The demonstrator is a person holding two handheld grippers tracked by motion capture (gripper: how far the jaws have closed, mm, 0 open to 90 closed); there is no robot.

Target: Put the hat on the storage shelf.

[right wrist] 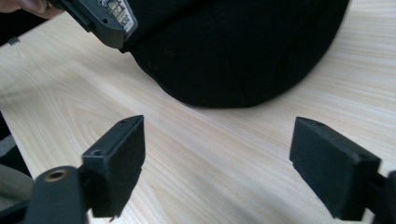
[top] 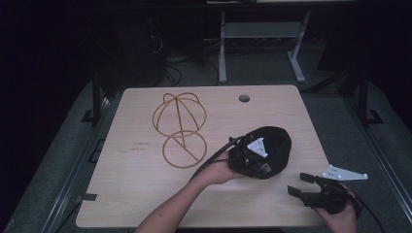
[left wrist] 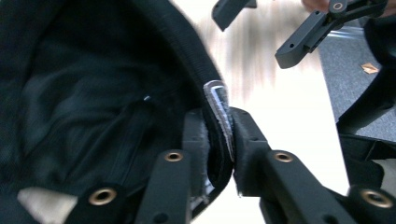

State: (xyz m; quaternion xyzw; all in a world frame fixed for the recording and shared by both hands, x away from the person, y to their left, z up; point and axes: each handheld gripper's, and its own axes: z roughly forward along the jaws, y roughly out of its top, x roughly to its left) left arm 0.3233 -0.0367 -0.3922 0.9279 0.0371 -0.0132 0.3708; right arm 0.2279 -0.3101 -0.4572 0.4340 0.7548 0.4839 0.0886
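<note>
The black fabric cap (top: 269, 148) lies on the right half of the light wooden counter (top: 136, 194), well apart from the tan wire hat frame (top: 180, 128) lying flat at the counter's middle. The left hand-held gripper (left wrist: 219, 140) is clamped on the cap's rim, pinching the sweatband and a clear tag between its pads. The right hand-held gripper (right wrist: 217, 163) hovers near the cap, jaws spread wide and empty.

Risk: the grip covers a narrow strip of soft edge only. If the cap is lifted, the fabric may slide out or the crown may fold. The slick tag may reduce pad friction. Support from the right hand-held gripper is advised.
</note>
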